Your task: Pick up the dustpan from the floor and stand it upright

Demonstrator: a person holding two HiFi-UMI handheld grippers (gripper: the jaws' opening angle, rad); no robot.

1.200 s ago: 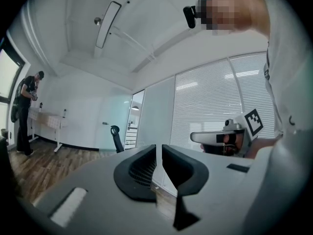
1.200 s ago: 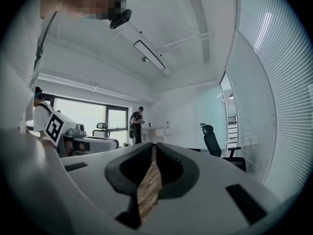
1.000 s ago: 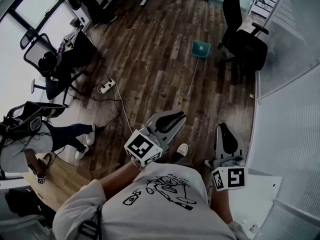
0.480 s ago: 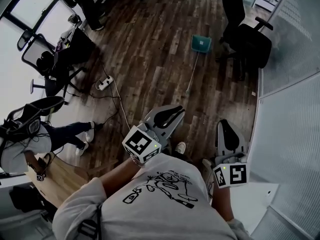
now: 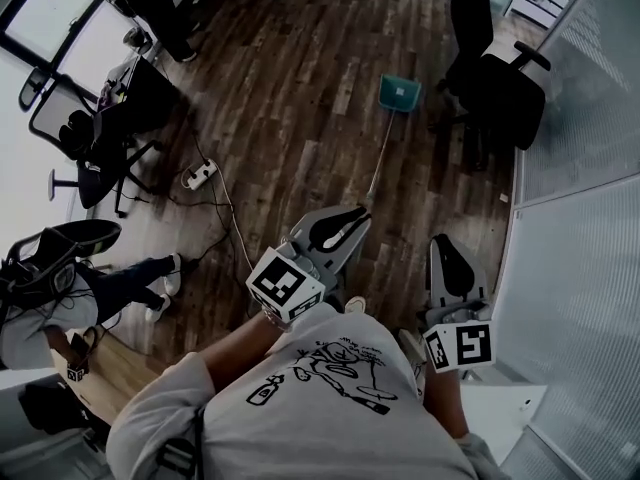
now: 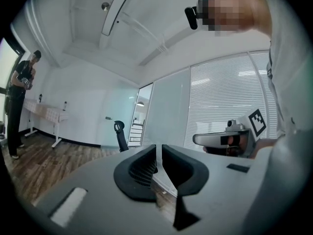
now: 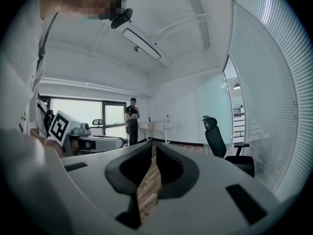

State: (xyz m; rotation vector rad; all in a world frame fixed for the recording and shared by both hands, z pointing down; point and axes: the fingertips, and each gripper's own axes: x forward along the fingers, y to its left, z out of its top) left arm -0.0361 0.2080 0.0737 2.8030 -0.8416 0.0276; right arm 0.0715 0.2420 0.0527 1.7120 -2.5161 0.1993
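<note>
Black square markers (image 5: pixel 286 286) on left gripper (image 5: pixel 358 216)

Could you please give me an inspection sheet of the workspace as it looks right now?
Surface: dark wood plank floor.
Job's things: teal dustpan lying on the floor, long handle pointing toward the person; not yet picked up.
Clutter: power strip on the floor.
Grippers: left claw and right claw both shut, nothing between the jaws, well short of the dustpan.
Cables: cable trailing from the power strip across the floor.
Surroundings: black office chair beside the dustpan; wall of blinds at the right; another person at the left.
</note>
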